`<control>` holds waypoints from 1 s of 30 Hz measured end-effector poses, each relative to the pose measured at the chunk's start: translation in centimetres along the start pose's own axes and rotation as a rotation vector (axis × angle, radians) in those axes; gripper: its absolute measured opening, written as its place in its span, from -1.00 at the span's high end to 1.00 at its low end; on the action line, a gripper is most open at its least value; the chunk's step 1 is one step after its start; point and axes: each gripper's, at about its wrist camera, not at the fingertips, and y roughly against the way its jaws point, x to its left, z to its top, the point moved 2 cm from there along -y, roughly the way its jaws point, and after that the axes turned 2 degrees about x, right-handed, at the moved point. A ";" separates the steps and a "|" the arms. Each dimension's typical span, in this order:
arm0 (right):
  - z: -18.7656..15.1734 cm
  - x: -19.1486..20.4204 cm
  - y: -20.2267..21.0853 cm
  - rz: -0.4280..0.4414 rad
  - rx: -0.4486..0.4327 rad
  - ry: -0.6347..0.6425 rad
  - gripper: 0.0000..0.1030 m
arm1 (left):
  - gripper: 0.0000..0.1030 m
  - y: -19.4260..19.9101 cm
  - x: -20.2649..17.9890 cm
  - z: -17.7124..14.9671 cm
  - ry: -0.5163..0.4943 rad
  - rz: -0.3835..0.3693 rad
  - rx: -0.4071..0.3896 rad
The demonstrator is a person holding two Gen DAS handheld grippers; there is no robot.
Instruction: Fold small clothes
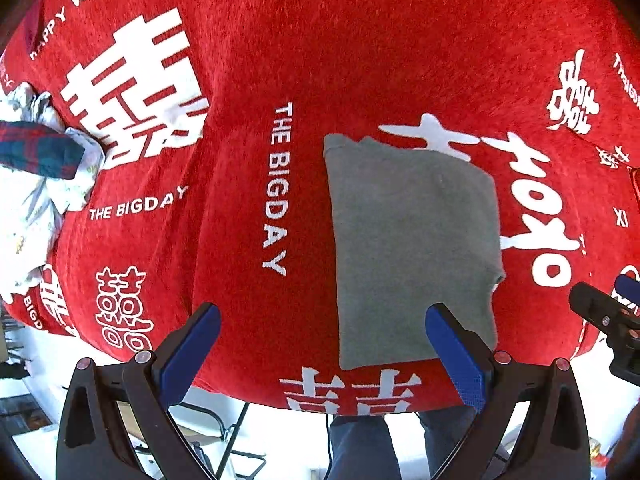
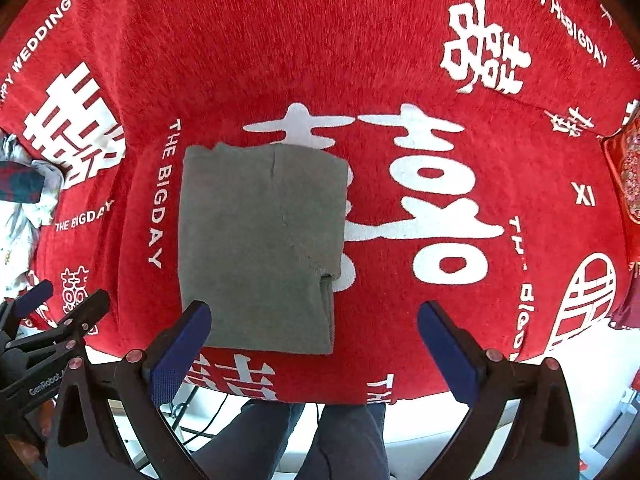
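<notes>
Grey folded garment lies flat on a red tablecloth, while the left gripper and right gripper hover above, fingers spread wide, grasping nothing.

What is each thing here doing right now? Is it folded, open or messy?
grey garment: folded into a neat rectangle, lying flat on the cloth.
left hand-held gripper: open, holding nothing.
right hand-held gripper: open, holding nothing.
pile of clothes: crumpled, not folded, at the cloth's edge.
red printed cloth: spread flat.
</notes>
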 end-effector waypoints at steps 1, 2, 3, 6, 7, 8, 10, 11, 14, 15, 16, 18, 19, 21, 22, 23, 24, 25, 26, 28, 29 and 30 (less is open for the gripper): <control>0.1 0.0 0.3 -0.002 -0.002 -0.002 -0.99 | -0.99 0.3 0.0 0.0 -0.002 0.002 -0.006; 0.1 0.1 0.6 0.002 -0.004 -0.004 -0.99 | -0.99 0.7 0.0 0.1 -0.002 0.007 -0.011; 0.2 0.2 0.9 0.007 -0.008 -0.006 -0.99 | -0.99 1.1 -0.1 0.1 0.000 0.011 -0.016; 0.4 0.5 1.6 0.007 -0.019 -0.001 -0.99 | -0.99 1.9 0.0 0.1 0.017 -0.001 -0.019; 0.4 0.6 1.7 0.004 -0.022 0.001 -0.99 | -0.99 2.1 0.0 0.1 0.021 -0.005 -0.021; 0.4 0.6 1.8 0.004 -0.025 0.002 -0.99 | -0.99 2.2 0.0 0.1 0.023 -0.006 -0.024; 0.5 0.7 2.0 0.005 -0.028 0.001 -0.99 | -0.99 2.5 -0.1 0.0 0.022 0.000 -0.029; 0.5 0.8 2.1 0.004 -0.029 0.001 -0.99 | -0.99 2.6 -0.2 0.0 0.021 0.002 -0.030; 0.4 0.8 2.2 0.003 -0.032 -0.001 -0.99 | -0.99 2.7 -0.3 0.1 0.020 -0.001 -0.030; 0.4 0.8 2.3 0.002 -0.033 0.000 -0.99 | -0.99 2.7 -0.3 0.1 0.023 -0.001 -0.031; 0.4 0.8 2.3 -0.001 -0.033 0.001 -0.99 | -0.99 2.7 -0.3 0.1 0.024 -0.001 -0.031; 0.4 0.8 2.4 -0.005 -0.033 0.003 -0.99 | -0.99 2.7 -0.2 0.2 0.028 -0.001 -0.030; 0.4 0.8 2.4 -0.005 -0.033 0.002 -0.99 | -0.99 2.7 -0.2 0.2 0.028 -0.001 -0.032; 0.4 0.8 2.4 -0.005 -0.033 0.002 -0.99 | -0.99 2.8 -0.2 0.2 0.031 0.000 -0.035; 0.4 0.9 2.4 -0.005 -0.033 0.004 -0.99 | -0.99 2.9 -0.1 0.2 0.032 0.001 -0.036; 0.4 0.8 2.4 -0.006 -0.033 0.005 -0.99 | -0.99 2.9 -0.1 0.2 0.032 0.001 -0.037; 0.4 0.8 2.4 -0.007 -0.034 0.004 -0.99 | -0.99 3.0 -0.1 0.3 0.033 0.001 -0.038; 0.4 0.8 2.4 -0.009 -0.035 0.004 -0.99 | -0.99 3.0 -0.1 0.3 0.034 0.001 -0.039; 0.3 0.8 2.5 -0.009 -0.037 0.005 -0.99 | -0.99 3.0 -0.1 0.3 0.034 0.001 -0.040; 0.4 0.8 2.6 -0.013 -0.041 0.008 -0.99 | -0.99 3.1 -0.2 0.2 0.034 0.003 -0.043; 0.4 0.8 2.7 -0.014 -0.043 0.010 -0.99 | -0.99 3.1 -0.2 0.3 0.033 0.004 -0.043; 0.4 0.8 2.7 -0.014 -0.043 0.011 -0.99 | -0.99 3.1 -0.2 0.3 0.032 0.005 -0.043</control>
